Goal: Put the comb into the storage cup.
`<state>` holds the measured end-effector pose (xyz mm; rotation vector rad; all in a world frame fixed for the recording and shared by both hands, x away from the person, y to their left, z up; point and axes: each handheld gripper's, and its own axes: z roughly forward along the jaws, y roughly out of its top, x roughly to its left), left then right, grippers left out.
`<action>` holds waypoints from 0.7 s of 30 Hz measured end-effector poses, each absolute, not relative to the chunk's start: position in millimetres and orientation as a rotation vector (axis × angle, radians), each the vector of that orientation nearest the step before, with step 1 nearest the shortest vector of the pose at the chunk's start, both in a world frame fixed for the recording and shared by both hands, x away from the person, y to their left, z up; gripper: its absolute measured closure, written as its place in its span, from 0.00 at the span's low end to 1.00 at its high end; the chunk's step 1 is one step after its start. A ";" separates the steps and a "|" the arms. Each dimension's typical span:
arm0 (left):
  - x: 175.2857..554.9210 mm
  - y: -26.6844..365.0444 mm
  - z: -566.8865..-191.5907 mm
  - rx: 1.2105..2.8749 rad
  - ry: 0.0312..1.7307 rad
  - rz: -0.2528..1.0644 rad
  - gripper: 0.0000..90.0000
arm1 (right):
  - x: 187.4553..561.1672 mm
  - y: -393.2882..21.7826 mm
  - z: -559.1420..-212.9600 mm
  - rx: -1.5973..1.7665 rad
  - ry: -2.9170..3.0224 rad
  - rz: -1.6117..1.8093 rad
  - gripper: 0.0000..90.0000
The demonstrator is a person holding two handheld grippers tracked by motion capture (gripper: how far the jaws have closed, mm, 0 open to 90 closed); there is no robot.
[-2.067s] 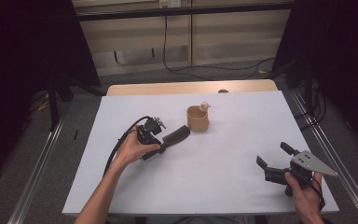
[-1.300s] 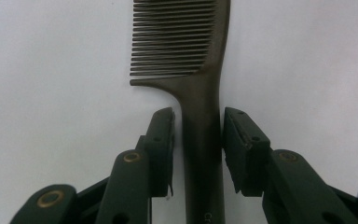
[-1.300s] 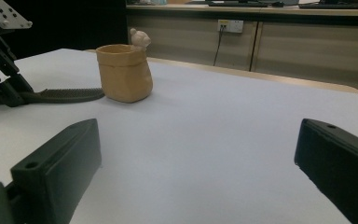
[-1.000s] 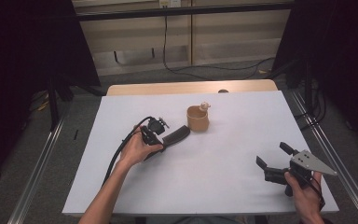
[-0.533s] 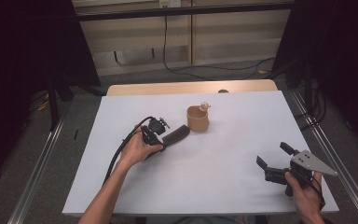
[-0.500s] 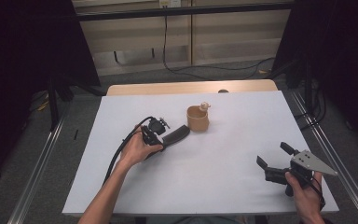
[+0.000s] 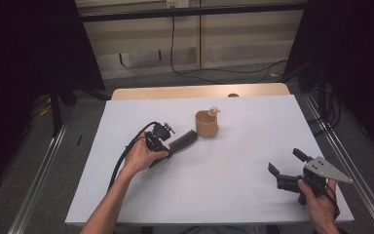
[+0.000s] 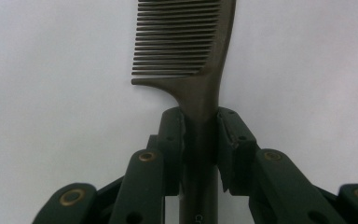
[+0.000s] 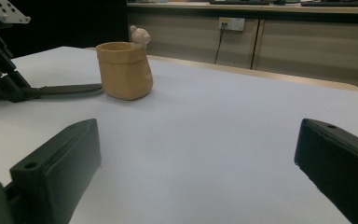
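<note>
My left tongs (image 8: 200,119) pinch the handle of the one dark brown plastic comb (image 8: 191,51), which lies on the white counter (image 7: 233,195) beside the one tan pouch-shaped cup (image 7: 207,123); I judge the grasp made, lifting toward the cup next; my right tongs (image 9: 196,172) rest spread, empty.

Left gripper (image 8: 200,135) rises from bottom centre of frame: two black jointed jaws with brass-coloured rivets, clamped from either side on handle of dark brown plastic comb (image 8: 196,60). Pads press against handle just below point where it widens into toothed part. Jaws have just been closing, comb handle between them. Comb runs straight up centre of frame and off top edge; fine straight teeth point toward left of frame, solid spine on right. Plain white table surface (image 8: 51,70) behind, on both sides of comb.
</note>
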<state>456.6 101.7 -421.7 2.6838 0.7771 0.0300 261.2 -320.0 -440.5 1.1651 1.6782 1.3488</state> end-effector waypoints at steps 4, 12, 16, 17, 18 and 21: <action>456.7 104.6 -420.1 2.669 0.793 0.036 0.81 | 261.2 -319.6 -440.5 1.163 1.680 1.347 0.00; 453.6 113.7 -411.9 2.603 0.807 0.063 0.81 | 261.1 -319.9 -440.4 1.164 1.679 1.351 0.00; 453.8 116.4 -406.9 2.557 0.803 0.085 0.81 | 261.2 -319.8 -440.5 1.161 1.681 1.349 0.00; 453.9 118.0 -405.1 2.546 0.803 0.090 0.81 | 260.9 -319.6 -440.4 1.162 1.681 1.351 0.00; 453.3 118.9 -404.0 2.524 0.815 0.100 0.81 | 260.7 -319.7 -440.2 1.162 1.680 1.351 0.00; 452.7 122.0 -400.6 2.500 0.807 0.108 0.81 | 260.7 -320.1 -440.2 1.167 1.680 1.349 0.00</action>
